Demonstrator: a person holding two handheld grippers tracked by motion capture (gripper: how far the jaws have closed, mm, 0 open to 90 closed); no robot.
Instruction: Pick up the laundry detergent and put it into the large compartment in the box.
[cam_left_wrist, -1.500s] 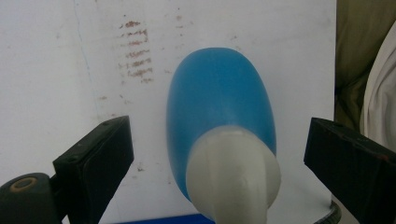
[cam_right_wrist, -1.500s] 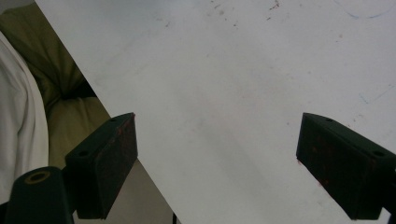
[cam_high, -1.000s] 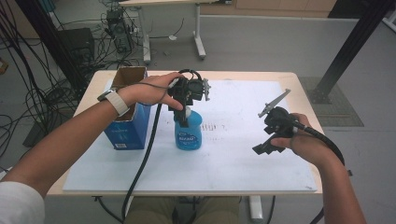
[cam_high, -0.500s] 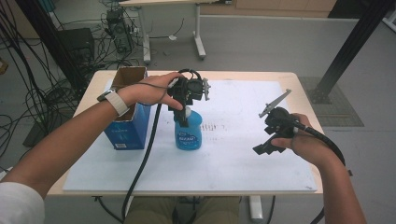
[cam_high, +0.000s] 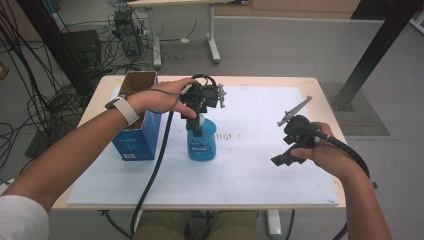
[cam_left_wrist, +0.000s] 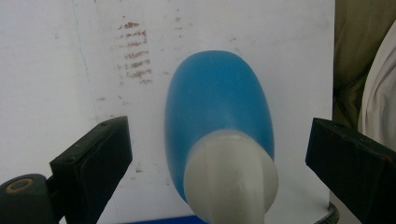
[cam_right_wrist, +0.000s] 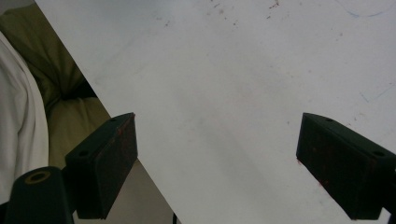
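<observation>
Near the middle of the surface (cam_high: 260, 175), slightly toward its left edge, a blue bottle (cam_high: 201, 141) with a white cap (cam_left_wrist: 229, 179) is standing upright. The left claw (cam_high: 199, 120) is hanging directly over it, jaws spread on either side of the cap without touching. Beside the bottle, toward the left edge, a blue box (cam_high: 135, 135) is sitting open-topped. The right claw (cam_high: 286, 156) is hovering spread near the right edge.

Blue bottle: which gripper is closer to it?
Left. The left gripper hangs right over the blue bottle, open around its white cap. The right gripper is far off.
</observation>
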